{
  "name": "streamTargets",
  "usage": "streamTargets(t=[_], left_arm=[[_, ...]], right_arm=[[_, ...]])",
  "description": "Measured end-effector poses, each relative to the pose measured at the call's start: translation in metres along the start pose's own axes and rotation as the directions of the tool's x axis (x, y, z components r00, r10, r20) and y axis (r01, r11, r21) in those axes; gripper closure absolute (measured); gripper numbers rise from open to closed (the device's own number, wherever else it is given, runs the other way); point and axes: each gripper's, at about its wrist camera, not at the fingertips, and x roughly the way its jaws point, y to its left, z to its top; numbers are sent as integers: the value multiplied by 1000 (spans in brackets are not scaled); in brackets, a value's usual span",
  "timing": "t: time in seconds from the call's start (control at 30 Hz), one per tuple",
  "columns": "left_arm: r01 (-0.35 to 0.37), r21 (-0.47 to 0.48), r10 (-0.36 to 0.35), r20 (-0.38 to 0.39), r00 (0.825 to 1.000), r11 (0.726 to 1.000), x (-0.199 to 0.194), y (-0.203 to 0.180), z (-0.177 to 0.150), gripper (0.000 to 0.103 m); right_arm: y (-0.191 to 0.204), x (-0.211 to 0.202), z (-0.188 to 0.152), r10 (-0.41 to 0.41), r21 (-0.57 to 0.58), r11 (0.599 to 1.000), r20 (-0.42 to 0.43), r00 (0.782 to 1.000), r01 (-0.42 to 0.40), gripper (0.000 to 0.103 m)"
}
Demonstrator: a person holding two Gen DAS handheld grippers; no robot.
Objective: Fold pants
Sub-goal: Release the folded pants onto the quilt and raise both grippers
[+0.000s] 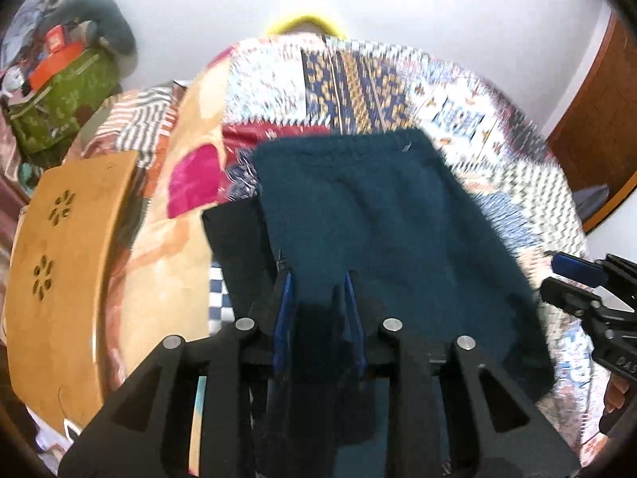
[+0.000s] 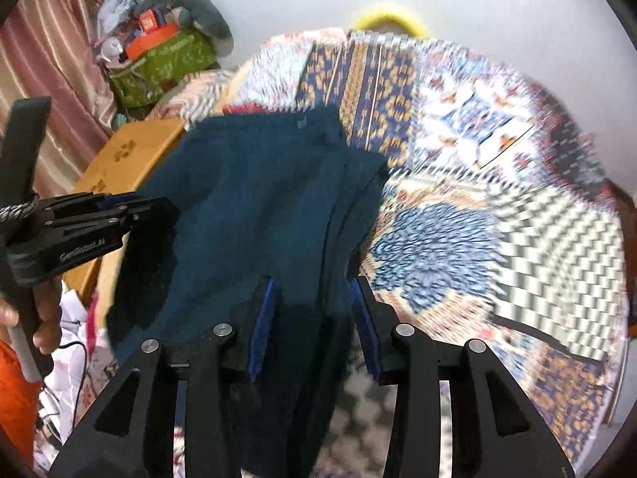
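Pants (image 1: 382, 215) soft, fleecy, limp; near edge is the place to hold. Left gripper (image 1: 318, 290) fingers nearly closed, pinching cloth. Right gripper (image 2: 314, 298) fingers part open, cloth between; grip unclear.

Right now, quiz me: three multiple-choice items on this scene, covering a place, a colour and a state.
1. Where do the pants lie?
A. on the patterned bedspread
B. on bare floor
C. in a drawer

2. What colour are the pants?
A. yellow
B. dark teal
C. white

3. What sits between the left gripper fingers?
A. nothing
B. an orange box
C. pants fabric

Answers: 1 A, the patchwork cover shows around the cloth. 2 B, the fabric is dark blue-green in both views. 3 C, teal cloth runs between the blue pads.
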Motion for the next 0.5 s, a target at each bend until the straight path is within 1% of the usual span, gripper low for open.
streamTargets(t=[0.03,0.07,0.1,0.13,0.17,0.23,0.27,0.3,0.37,0.4,0.43,0.5], left_arm=[[-4,5,4,16,1000,1000,-14,-1,-2,75],[-11,17,10,46,999,1000,-33,-3,-5,75],[-18,30,15,81,997,999,-53,-7,-8,75],[-30,45,24,129,991,999,-81,-12,-13,75],[-40,51,32,160,987,998,-99,-15,-17,75],[-47,58,32,241,970,997,-150,-24,-29,75],[-43,58,26,268,963,997,-169,-28,-33,75],[-37,62,17,302,953,997,-195,-33,-40,74],[-31,72,3,362,932,997,-237,-43,-53,74],[-33,81,-3,401,916,996,-262,-49,-61,74],[-33,88,-8,431,902,996,-280,-53,-68,74],[-18,99,-33,493,869,995,-322,-63,-88,74]], right_arm=[[2,-19,-1,-3,-1,1000,38,999,3,67],[4,-36,-2,-3,0,1000,67,998,3,67],[9,-61,-5,1,-2,1000,111,994,-1,67],[11,-76,-5,4,-2,1000,143,990,-4,67],[15,-96,-8,9,-5,1000,184,983,-8,67],[25,-139,-14,15,-16,1000,263,965,-11,67],[31,-161,-17,17,-19,1000,301,954,-12,67],[36,-176,-19,23,-22,1000,330,944,-16,67],[48,-213,-26,40,-31,999,399,916,-30,67],[56,-238,-34,47,-40,999,442,896,-33,67],[63,-251,-39,53,-47,998,469,881,-35,67],[77,-285,-54,59,-60,998,532,845,-32,67]])
